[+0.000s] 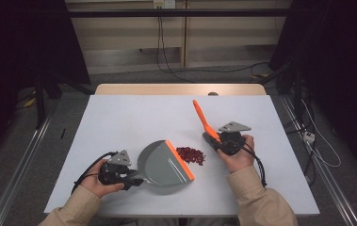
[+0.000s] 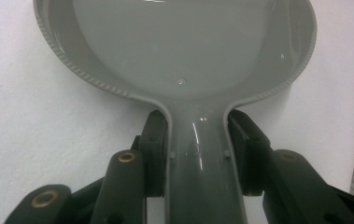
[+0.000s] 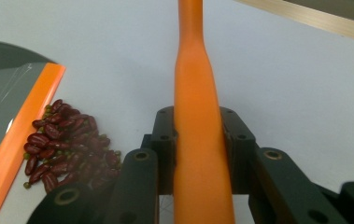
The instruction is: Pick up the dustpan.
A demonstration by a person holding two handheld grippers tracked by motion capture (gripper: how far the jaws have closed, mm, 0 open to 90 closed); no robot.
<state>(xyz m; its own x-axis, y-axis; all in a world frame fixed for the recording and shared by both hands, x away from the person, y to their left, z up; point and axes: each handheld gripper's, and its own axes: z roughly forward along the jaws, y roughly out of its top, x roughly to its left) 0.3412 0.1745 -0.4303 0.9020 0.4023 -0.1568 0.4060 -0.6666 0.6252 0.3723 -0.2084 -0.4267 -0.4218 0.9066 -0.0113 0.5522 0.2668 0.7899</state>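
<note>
I see one grey plastic dustpan with an orange lip [image 1: 164,163], its handle pinched by my left gripper [image 1: 136,179]. My right gripper [image 1: 212,137] clamps one orange brush handle [image 1: 203,118]. One heap of red beans [image 1: 190,155] lies on the white tabletop [image 1: 124,117]; the room is dark.

Grey dustpan [image 1: 164,163] flat on the surface, orange lip beside red beans [image 1: 190,155] heaped loose, orange brush handle [image 1: 203,119] tilted upward

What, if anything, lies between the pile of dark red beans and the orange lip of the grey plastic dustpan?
Nothing visible: the pile of dark red beans lies right against the orange lip of the grey plastic dustpan on the white table.
</note>
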